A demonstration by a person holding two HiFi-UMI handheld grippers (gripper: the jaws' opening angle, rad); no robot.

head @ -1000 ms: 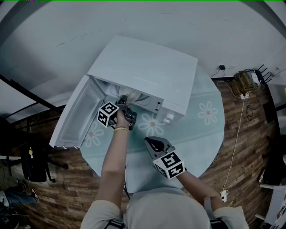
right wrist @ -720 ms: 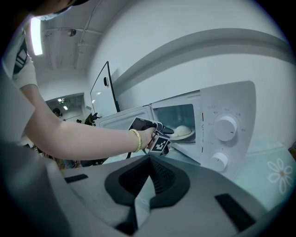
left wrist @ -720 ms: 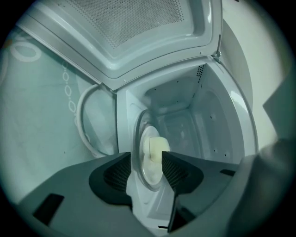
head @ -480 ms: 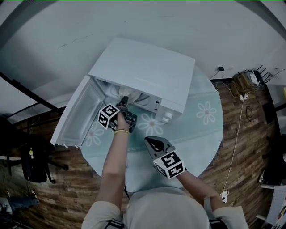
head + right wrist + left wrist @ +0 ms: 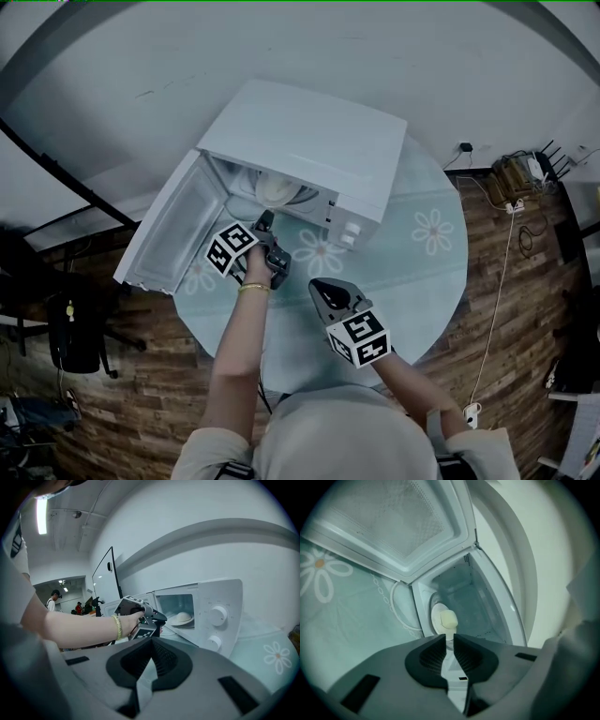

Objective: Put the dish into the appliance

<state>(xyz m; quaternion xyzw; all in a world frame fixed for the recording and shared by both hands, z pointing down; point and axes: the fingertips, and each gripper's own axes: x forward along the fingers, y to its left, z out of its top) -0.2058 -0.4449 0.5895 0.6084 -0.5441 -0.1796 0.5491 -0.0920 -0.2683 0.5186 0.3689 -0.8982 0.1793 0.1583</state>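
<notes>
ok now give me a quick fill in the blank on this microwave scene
1. The door of the microwave stands ____.
2. The dish sits ____ the microwave.
3. The right gripper, jaws together, holds ____.
4. The tablecloth is printed with white ____.

Missing words: open; inside; nothing; flowers
</notes>
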